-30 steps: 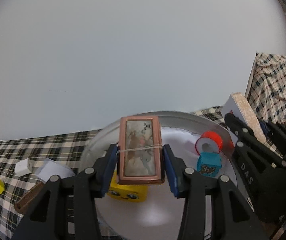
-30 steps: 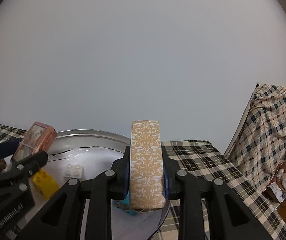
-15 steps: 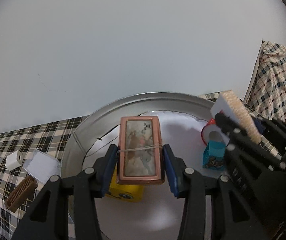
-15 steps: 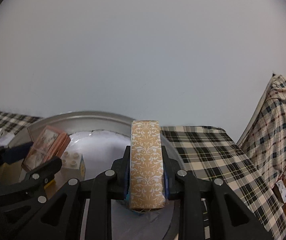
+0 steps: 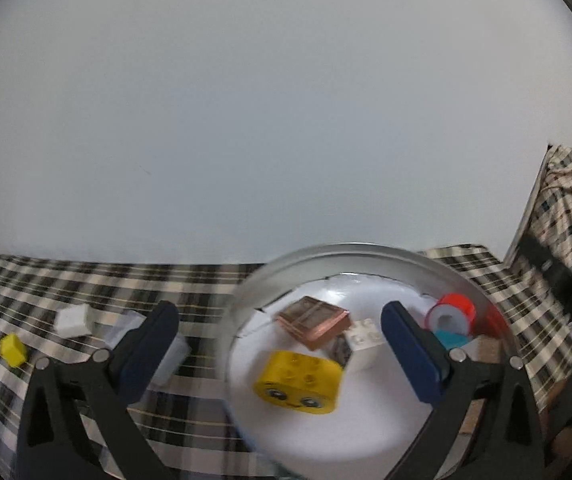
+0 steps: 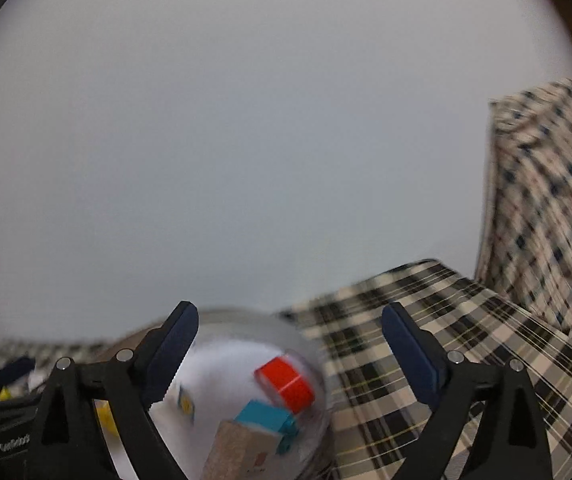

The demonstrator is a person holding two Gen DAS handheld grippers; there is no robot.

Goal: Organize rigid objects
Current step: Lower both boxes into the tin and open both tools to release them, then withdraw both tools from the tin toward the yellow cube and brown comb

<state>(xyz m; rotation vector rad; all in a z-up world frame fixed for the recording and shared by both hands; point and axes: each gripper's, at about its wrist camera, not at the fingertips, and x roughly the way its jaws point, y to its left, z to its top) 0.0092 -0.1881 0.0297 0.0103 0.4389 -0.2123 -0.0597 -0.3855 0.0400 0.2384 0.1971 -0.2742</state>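
My left gripper (image 5: 280, 344) is open and empty above the round metal basin (image 5: 350, 250). The copper-framed box (image 5: 313, 321) lies tilted in the basin on a white brick (image 5: 364, 340), behind a yellow smiley brick (image 5: 300, 382). A red-and-white roll (image 5: 451, 312) and a blue block (image 5: 448, 338) lie at the basin's right. My right gripper (image 6: 290, 344) is open and empty over the basin's right side (image 6: 306, 344). The tan patterned box (image 6: 238, 454) lies in the basin below it, beside the blue block (image 6: 266, 420) and red roll (image 6: 286, 384).
On the plaid cloth (image 5: 86, 280) left of the basin lie a small yellow piece (image 5: 13, 350), a white block (image 5: 73, 320) and a pale box (image 5: 166, 354). A plaid-draped object (image 6: 546, 200) stands at the right. The left gripper's body (image 6: 6, 436) shows at the right view's lower left.
Both grippers opened. The copper-framed box dropped from the left gripper into the basin; the tan patterned box dropped from the right gripper into the basin. Both views are blurred by motion.
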